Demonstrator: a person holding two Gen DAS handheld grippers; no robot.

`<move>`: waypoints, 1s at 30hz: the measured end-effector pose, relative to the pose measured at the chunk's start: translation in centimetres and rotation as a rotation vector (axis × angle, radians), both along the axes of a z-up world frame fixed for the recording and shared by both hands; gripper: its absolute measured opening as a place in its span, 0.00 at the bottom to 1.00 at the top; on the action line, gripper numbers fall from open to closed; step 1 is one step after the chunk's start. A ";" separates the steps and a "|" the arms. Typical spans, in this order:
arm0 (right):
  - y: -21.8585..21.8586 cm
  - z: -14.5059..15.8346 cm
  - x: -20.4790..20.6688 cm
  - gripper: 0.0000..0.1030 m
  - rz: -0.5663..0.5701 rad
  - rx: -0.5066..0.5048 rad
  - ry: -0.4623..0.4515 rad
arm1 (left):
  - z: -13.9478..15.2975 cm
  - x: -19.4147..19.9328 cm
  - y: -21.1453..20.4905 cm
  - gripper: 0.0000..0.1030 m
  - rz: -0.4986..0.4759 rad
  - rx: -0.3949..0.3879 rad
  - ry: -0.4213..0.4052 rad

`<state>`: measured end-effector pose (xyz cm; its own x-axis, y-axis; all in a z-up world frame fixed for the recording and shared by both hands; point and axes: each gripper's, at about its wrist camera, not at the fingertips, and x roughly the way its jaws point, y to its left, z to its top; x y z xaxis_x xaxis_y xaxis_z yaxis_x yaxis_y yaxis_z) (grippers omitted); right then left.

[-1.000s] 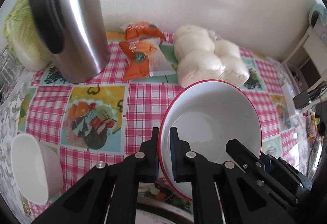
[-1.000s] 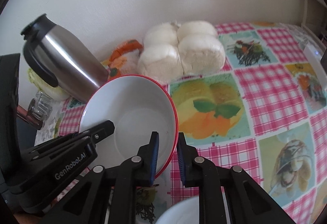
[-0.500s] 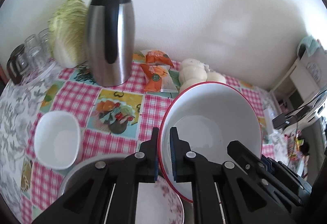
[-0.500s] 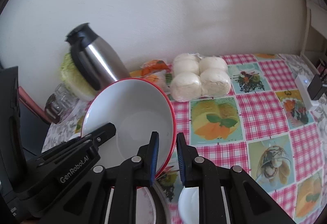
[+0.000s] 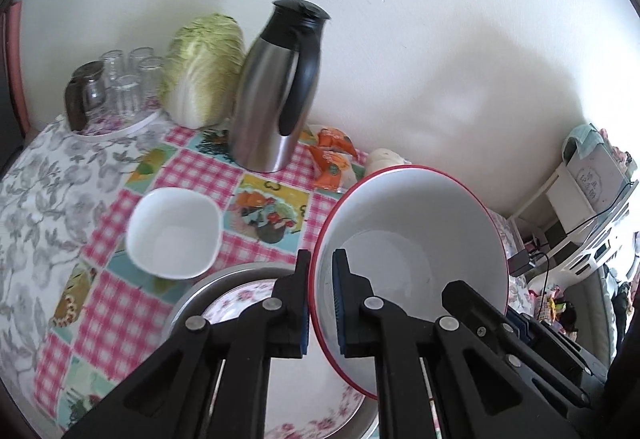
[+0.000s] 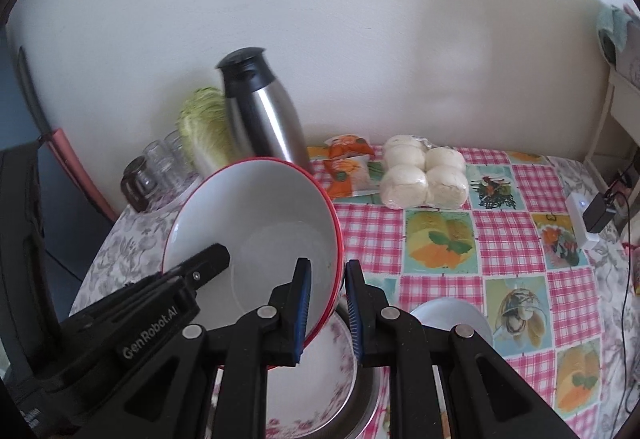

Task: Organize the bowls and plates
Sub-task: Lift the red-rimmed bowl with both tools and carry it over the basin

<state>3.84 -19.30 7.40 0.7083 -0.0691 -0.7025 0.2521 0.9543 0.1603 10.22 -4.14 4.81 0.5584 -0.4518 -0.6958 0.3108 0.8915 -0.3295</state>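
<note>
Clearly, both claws hold the same thing: the red-rimmed bowl (image 5: 412, 235) is pinched at two opposite sides of its rim. The left claw (image 5: 320, 303) is shut narrow on the rim, one pad inside the bowl and one outside. The right claw (image 6: 326, 307) grips the other side in the same way, its pads a little further apart, because the wall there sits between them at a slant. I think two grips are used because the bowl is wide and smooth, and one pinch at the edge would let it swing.

The bowl hangs tilted in the air between the claws, not touching the counter (image 6: 516, 227). Just below both claws lies a flowered plate (image 5: 240, 303) inside a metal basin (image 5: 188, 299); the bowl is probably carried over it so that it can be stacked there. To the left of the left claw, near it on the counter, stands a small white square bowl (image 5: 174, 231), which is likely waiting for its turn. Beyond the claws, near the wall, are the steel thermos (image 5: 276, 95), the cabbage (image 5: 202, 67), the glasses (image 5: 120, 83) and the bag of buns (image 6: 424, 171), well apart from the carried bowl.
</note>
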 end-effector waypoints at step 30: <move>5.0 -6.1 -1.6 0.18 0.086 0.048 0.127 | -6.1 -1.1 4.9 0.09 0.052 -0.017 0.171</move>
